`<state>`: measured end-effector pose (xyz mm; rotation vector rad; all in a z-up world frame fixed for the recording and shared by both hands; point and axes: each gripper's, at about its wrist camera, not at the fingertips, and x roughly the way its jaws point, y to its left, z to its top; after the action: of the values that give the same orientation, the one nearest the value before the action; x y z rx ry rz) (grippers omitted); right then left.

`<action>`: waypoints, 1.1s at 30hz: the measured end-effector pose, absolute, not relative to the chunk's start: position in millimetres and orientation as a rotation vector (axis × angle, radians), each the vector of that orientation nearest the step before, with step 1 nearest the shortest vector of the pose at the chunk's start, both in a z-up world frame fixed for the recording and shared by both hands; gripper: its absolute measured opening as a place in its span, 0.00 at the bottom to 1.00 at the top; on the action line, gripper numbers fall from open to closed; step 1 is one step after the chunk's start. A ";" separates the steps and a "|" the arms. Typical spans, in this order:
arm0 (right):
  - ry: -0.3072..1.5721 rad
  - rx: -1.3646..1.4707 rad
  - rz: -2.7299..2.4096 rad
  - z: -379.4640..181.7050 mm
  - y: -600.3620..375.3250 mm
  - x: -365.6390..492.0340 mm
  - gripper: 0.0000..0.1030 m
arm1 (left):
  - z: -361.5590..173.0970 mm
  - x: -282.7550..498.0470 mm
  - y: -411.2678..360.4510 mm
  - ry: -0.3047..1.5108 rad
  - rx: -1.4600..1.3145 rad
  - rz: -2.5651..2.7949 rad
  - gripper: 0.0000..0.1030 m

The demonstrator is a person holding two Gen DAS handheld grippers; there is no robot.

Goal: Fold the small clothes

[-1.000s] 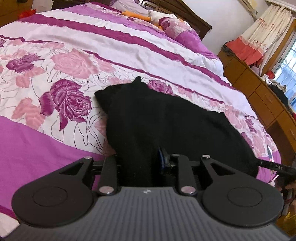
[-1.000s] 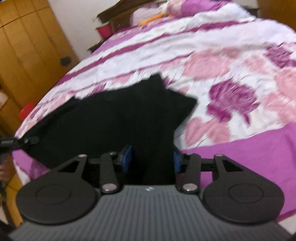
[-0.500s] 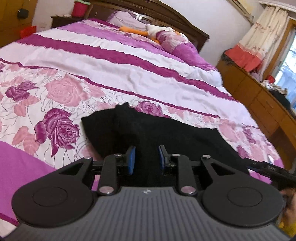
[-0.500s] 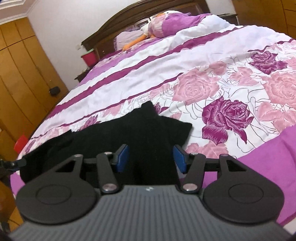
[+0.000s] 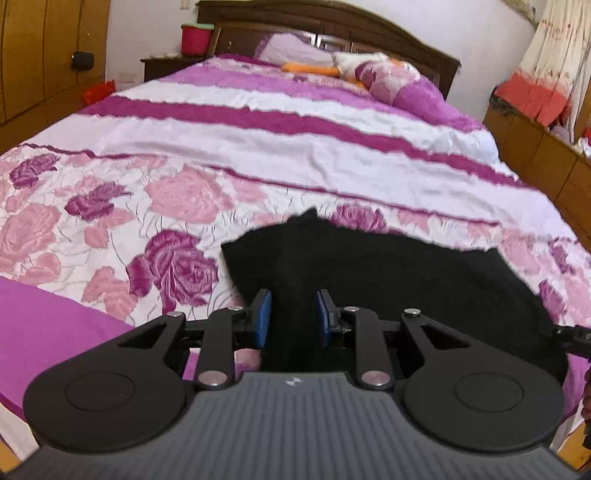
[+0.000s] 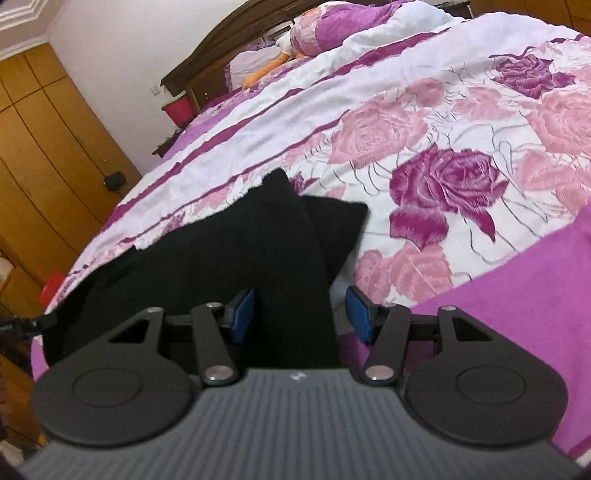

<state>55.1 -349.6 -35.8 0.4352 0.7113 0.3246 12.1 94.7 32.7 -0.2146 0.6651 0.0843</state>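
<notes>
1. A small black knitted garment [image 5: 388,280] is lying near the foot edge of the bed, spread across the rose-printed part of a purple, pink and white quilted bedspread [image 5: 258,147]. In the left wrist view it is filling the span from 6 o'clock out towards 3 o'clock.
2. One pointed corner of the garment is sticking up at about 12 o'clock of the dark mass in both views, with a folded flap lying just beside it towards 1 o'clock in the right wrist view [image 6: 258,258].
3. The left gripper [image 5: 291,317], black with blue pads, is pinching a raised ridge of the garment; the cloth is filling the narrow gap and both pads are pressing on it.
4. The right gripper [image 6: 301,314] is standing with its jaws apart. A band of the garment is running between them, touching the left pad, while the right pad is clear of the cloth with bedspread showing in the gap, so this claw is open and holding nothing.
5. Further out, a dark wooden headboard [image 5: 332,26] is standing at 12 o'clock, with pillows and an orange and white soft toy [image 5: 332,66] below it.
6. A red tub [image 5: 195,37] is sitting on a bedside cabinet at 11 o'clock, and wooden wardrobe doors [image 6: 40,147] are lining the side at 9 o'clock.
</notes>
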 end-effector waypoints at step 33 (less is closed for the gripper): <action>0.744 0.729 0.309 -55.3 -359.3 19.9 0.63 | -15.2 9.6 49.5 0.708 -0.136 0.043 0.59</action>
<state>19.9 -359.3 -55.3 0.7290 0.7436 0.3092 9.6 49.5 -15.2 -0.1361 0.7084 0.0430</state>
